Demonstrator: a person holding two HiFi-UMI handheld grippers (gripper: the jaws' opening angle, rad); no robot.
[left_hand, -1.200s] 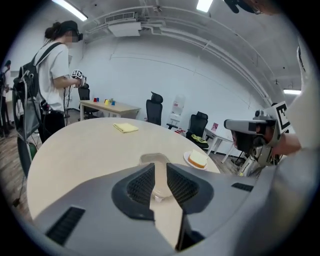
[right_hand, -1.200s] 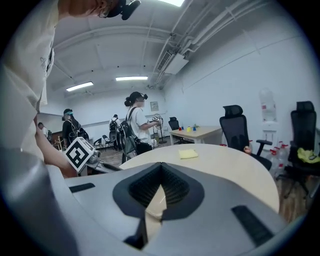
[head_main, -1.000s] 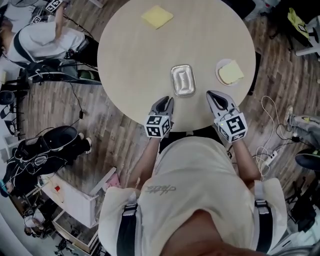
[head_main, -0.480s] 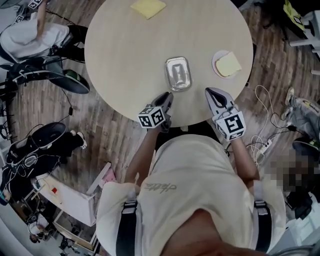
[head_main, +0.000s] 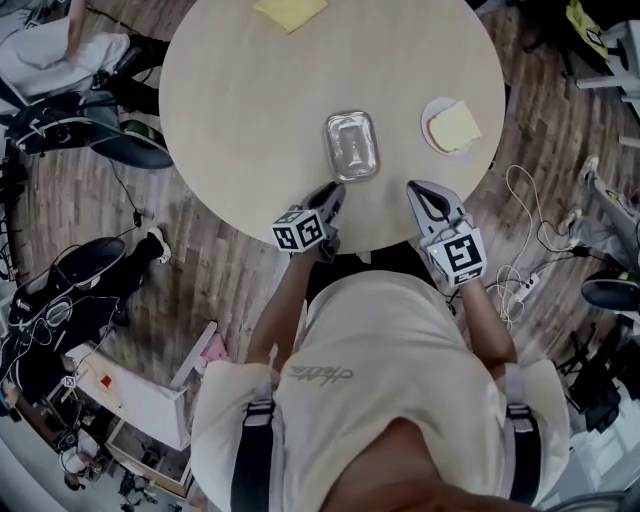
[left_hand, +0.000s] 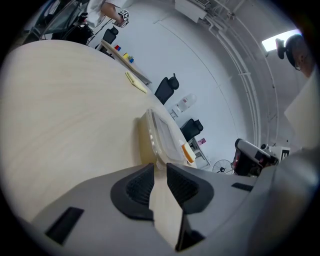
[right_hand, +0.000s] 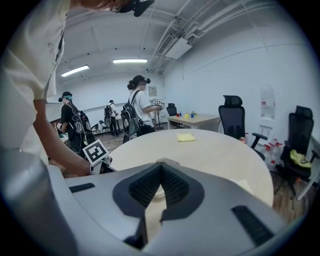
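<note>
A shallow silvery lidded tin (head_main: 352, 146) lies on the round beige table (head_main: 250, 90), just beyond both grippers. My left gripper (head_main: 335, 188) is at the table's near edge, tipped on its side, with the tin (left_hand: 161, 131) close ahead of its tips. Its jaws (left_hand: 160, 165) stand a narrow gap apart with nothing between them. My right gripper (head_main: 415, 187) hovers at the near edge, right of the tin. Its pads (right_hand: 161, 167) meet at the tips and hold nothing. A white plate with a slice of bread (head_main: 452, 126) sits to the tin's right.
A yellow cloth (head_main: 290, 10) lies at the table's far side, also in the right gripper view (right_hand: 185, 137). Office chairs (right_hand: 233, 120) and a desk (right_hand: 194, 119) stand beyond. Other people (right_hand: 137, 112) stand in the room. Bags and cables lie on the wooden floor (head_main: 80, 290).
My left gripper has rolled onto its side and come lower and nearer to the tin, which now fills the space ahead of its tips. The right gripper has barely shifted.
</note>
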